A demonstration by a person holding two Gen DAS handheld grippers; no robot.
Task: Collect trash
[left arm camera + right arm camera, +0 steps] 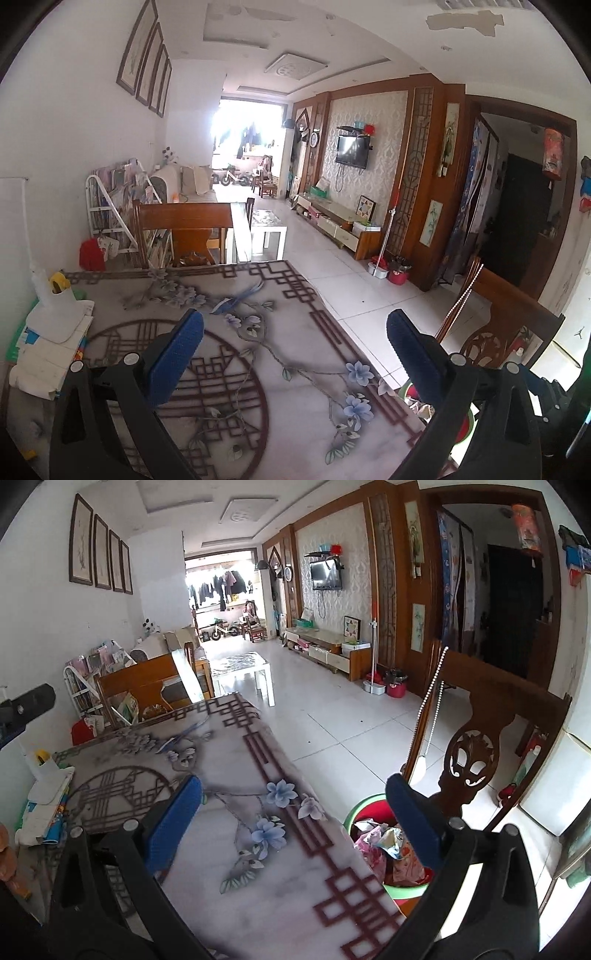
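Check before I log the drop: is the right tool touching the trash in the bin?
Apart. The right wrist view shows the right tool open and empty, above the wrappers.

White tiled floor runs to a bright window at upper centre. Framed pictures upper left; television on patterned wall, right. Carved wooden chair lower right.

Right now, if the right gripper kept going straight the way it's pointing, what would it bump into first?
Probably the table. The right gripper is open and empty, angled slightly down over the table's near corner, close to its edge. Depth is unclear, so it might just miss and pass beside the bin.
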